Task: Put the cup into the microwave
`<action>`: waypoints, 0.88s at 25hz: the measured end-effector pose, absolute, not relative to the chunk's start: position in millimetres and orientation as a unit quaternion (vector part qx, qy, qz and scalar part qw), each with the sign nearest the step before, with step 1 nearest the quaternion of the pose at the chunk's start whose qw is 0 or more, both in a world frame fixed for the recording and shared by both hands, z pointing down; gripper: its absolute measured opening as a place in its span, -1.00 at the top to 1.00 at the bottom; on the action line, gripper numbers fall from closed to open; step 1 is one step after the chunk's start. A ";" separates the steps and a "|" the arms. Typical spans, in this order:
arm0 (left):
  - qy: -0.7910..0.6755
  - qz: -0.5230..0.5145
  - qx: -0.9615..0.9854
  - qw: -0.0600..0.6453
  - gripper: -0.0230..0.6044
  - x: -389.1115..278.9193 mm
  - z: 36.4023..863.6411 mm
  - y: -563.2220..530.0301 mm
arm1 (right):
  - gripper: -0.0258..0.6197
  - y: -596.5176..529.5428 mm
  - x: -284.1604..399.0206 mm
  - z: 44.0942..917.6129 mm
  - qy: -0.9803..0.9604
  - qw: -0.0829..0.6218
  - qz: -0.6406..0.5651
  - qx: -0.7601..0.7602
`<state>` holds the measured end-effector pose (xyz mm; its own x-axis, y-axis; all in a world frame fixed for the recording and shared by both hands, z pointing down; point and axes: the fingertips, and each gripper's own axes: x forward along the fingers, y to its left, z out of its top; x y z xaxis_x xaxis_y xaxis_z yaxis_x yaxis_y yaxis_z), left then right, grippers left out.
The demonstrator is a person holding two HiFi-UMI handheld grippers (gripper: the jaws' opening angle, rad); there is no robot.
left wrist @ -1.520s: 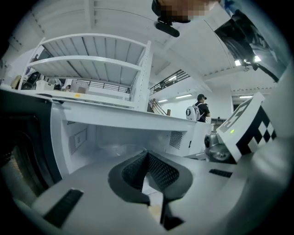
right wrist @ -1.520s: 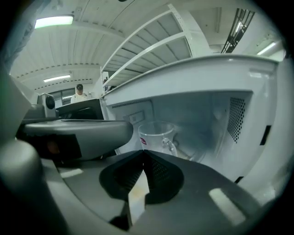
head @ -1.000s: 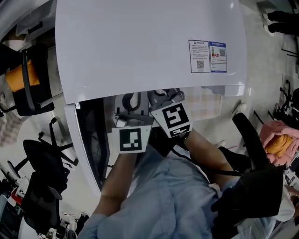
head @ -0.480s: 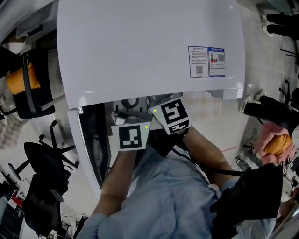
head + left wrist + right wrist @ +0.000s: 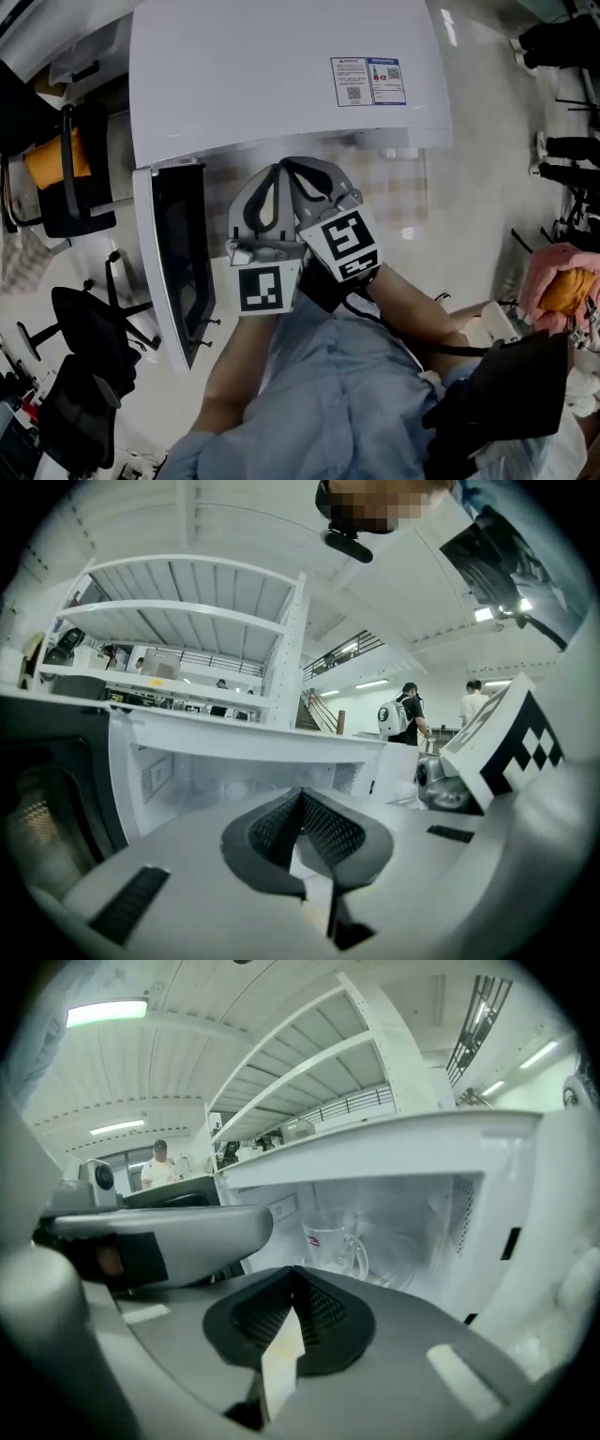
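Seen from above in the head view, the white microwave (image 5: 281, 84) has its door (image 5: 178, 253) swung open to the left. A label (image 5: 367, 82) sits on its top, toward the right edge. Both grippers are side by side just in front of the opening and outside it, with their tips pointing in.

Left gripper (image 5: 300, 797): the fingers are pressed together with nothing between them. Its view looks into the white cavity (image 5: 234, 771). The door's dark window is at the left edge, and the right gripper's marker cube (image 5: 511, 752) is close at the right.

Right gripper (image 5: 292, 1277): the fingers are also pressed together and hold nothing. Beyond the tips the cup (image 5: 330, 1241) stands upright on the cavity floor, left of the middle in this view, with its handle turned to the right. It is clear glass with a small red mark on the side. The cup is apart from both grippers and neither touches it. The left gripper's grey body lies just beside, at the left of this view. In the head view the microwave's top hides the cup.

Surroundings: black chairs (image 5: 84, 347) stand on the floor to the left of the microwave. A blue sleeve (image 5: 319, 394) runs back from the grippers. A black bag (image 5: 506, 394) is at lower right, with a pink cloth (image 5: 553, 281) beyond it. White shelving (image 5: 187, 602) rises behind the microwave. A person (image 5: 405, 714) stands far off in the hall.
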<state>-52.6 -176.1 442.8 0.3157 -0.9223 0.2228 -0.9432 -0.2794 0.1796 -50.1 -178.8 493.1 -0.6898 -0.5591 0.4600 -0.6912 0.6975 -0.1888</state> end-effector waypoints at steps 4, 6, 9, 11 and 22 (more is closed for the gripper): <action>-0.586 0.019 0.802 0.113 0.90 -37.1 406.4 -140.4 | 0.91 -147.0 -36.3 456.6 -0.912 0.155 0.154 0.348; -0.587 0.006 0.804 0.099 0.90 -31.1 387.0 -125.3 | 0.91 -134.5 -31.3 436.1 -0.918 0.135 0.138 0.348; -0.588 -0.004 0.806 0.071 0.90 -19.1 355.6 -96.8 | 0.91 -110.4 -17.9 403.8 -0.922 0.108 0.114 0.355; -0.594 -0.007 0.803 0.054 0.90 -15.6 336.8 -80.4 | 0.92 -99.2 -6.2 377.0 -0.921 0.082 0.096 0.367; -0.623 -0.004 0.782 -0.003 0.90 -12.9 248.0 -20.9 | 0.92 -48.6 35.2 268.1 -0.916 0.038 0.016 0.399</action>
<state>-12.9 -20.9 248.0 0.2242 -0.9745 -0.0094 -0.9745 -0.2242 -0.0004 35.2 -48.6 268.1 -0.6791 -0.7294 0.0816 -0.7318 0.6815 0.0012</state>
